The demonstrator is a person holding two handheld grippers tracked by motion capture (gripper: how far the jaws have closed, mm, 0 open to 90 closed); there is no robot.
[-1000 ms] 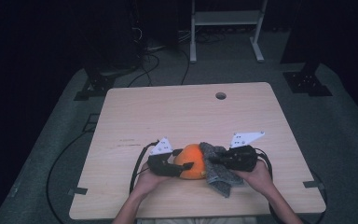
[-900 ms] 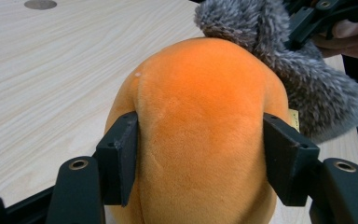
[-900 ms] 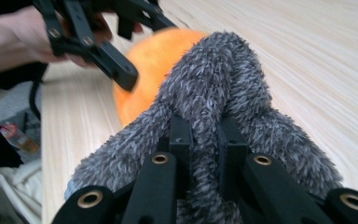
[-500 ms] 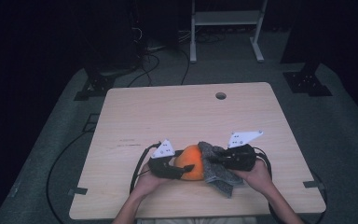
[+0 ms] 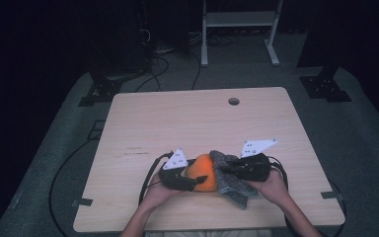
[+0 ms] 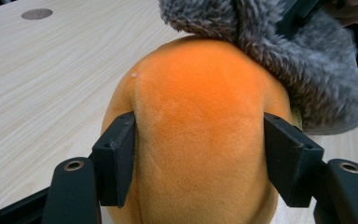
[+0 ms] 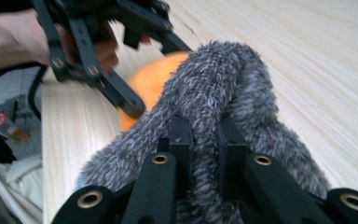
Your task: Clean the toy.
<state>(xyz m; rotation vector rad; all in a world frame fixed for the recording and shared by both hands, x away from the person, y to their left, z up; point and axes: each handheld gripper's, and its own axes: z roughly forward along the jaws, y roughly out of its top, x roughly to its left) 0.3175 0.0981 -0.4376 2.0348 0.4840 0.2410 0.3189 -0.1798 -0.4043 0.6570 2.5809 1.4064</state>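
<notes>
Grey cover half over orange plush on the worktop (image 5: 143, 123)

Right hand-held gripper (image 7: 204, 140) pinches the cover (image 7: 223, 88); left hand-held gripper (image 6: 200, 154), jaws just widening, clasps the plush (image 6: 200, 116); a looser clasp risks slipping.

Orange plush ball (image 6: 200, 121), grey fuzzy cloth (image 7: 223, 93), pale wood-grain table (image 5: 187, 123)

My left gripper (image 6: 200, 154) jaws have just been opening, loosening around the orange plush (image 6: 200, 130), which sits between them. The grey fleece (image 5: 229, 177) has crept a bit further over the plush's top, toward 9 o'clock in the high view.
</notes>
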